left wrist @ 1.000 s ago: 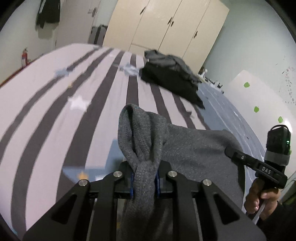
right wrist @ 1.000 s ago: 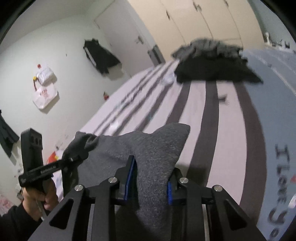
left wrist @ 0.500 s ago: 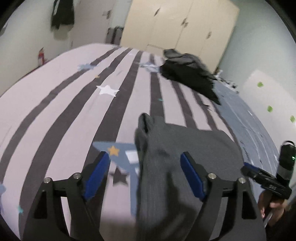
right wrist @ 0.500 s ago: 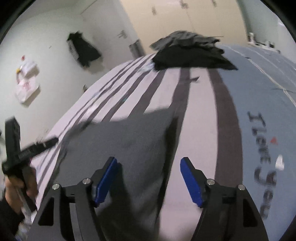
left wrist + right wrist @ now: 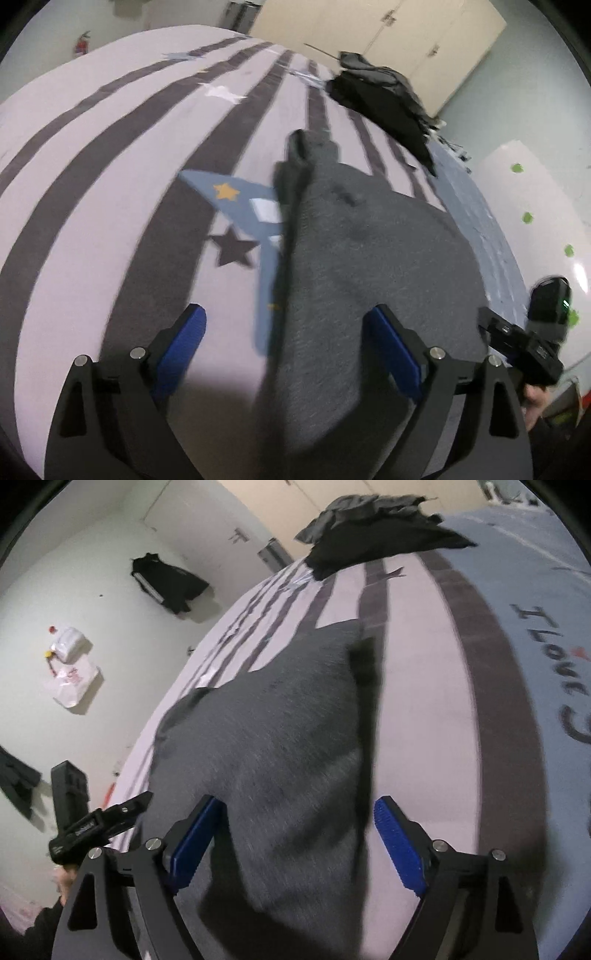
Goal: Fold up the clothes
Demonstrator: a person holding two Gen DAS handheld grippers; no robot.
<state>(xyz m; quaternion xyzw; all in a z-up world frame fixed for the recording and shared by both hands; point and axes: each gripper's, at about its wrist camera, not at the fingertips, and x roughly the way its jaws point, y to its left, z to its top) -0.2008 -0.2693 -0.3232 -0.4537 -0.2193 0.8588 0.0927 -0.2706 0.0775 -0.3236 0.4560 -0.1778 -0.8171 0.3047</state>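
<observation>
Grey garment [image 5: 369, 266] lies lengthwise away from both opening tongs, seemingly flat.

A striped bedsheet [image 5: 110, 155] with star prints is lying spread over the bed under me. Cream wardrobe doors [image 5: 388, 33] are standing behind it. A red fire extinguisher [image 5: 82, 43] is hanging on the wall. To my other side, a black jacket [image 5: 168, 581] and white plastic bags [image 5: 70, 664] are hanging on the white wall.

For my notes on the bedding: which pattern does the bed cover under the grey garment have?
Pale lilac with dark grey stripes and scattered stars, on the bed cover; the left wrist view shows it best.
</observation>
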